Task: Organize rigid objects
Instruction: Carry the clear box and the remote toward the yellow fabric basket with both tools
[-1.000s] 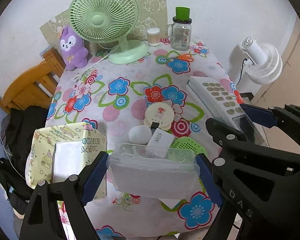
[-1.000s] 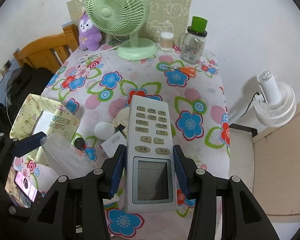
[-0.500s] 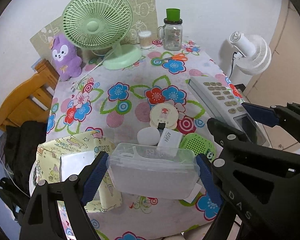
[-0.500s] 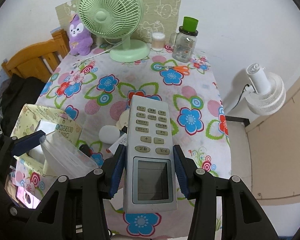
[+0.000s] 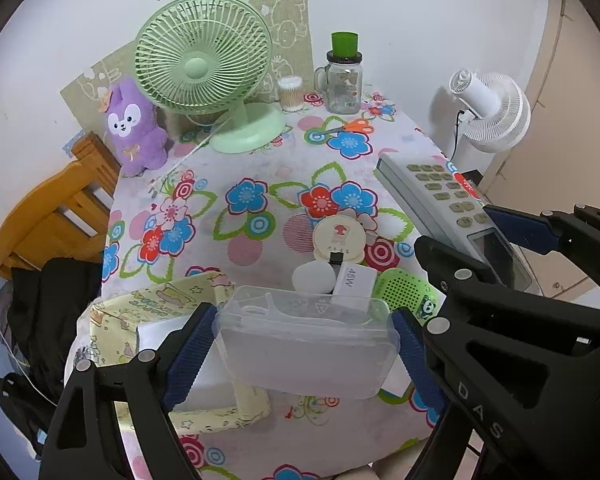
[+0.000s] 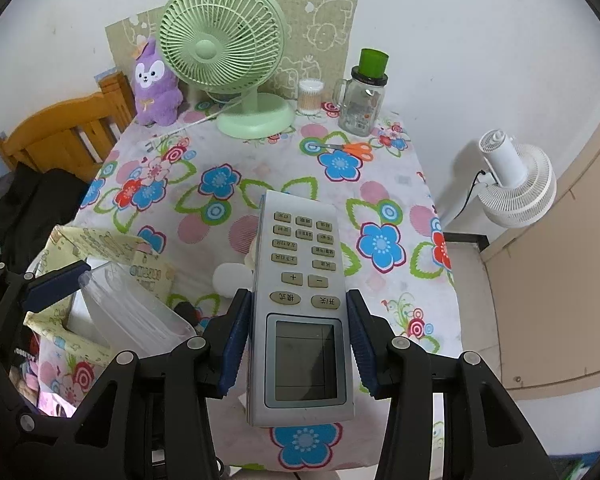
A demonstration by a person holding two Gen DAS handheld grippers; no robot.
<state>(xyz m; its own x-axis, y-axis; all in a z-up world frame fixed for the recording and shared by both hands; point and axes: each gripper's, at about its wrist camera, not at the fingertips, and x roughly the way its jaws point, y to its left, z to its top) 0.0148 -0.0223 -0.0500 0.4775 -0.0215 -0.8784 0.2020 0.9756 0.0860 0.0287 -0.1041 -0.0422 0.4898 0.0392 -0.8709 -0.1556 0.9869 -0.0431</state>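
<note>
My left gripper [image 5: 300, 348] is shut on a clear plastic box [image 5: 306, 344] and holds it above the near edge of the flowered table [image 5: 260, 184]. The box also shows in the right wrist view [image 6: 132, 312]. My right gripper [image 6: 296, 336] is shut on a grey-white remote control [image 6: 300, 300], held above the table's near right side. The remote also shows in the left wrist view [image 5: 440, 196]. On the table lie a round cream disc [image 5: 340, 236], a white egg-shaped object [image 5: 314, 276], a white charger block [image 5: 356, 278] and a green perforated gadget [image 5: 404, 290].
A yellow patterned storage box [image 5: 160, 312] stands at the near left. A green desk fan [image 5: 204, 68], a purple plush [image 5: 136, 128], a cotton-swab jar [image 5: 290, 94], a glass jar with green lid [image 5: 344, 76] and orange scissors [image 5: 352, 126] stand at the back. A white floor fan [image 5: 488, 112] stands at the right, a wooden chair [image 5: 52, 212] at the left.
Both grippers have pulled back and up from the table with their loads still held. More of the table and the room shows now.
</note>
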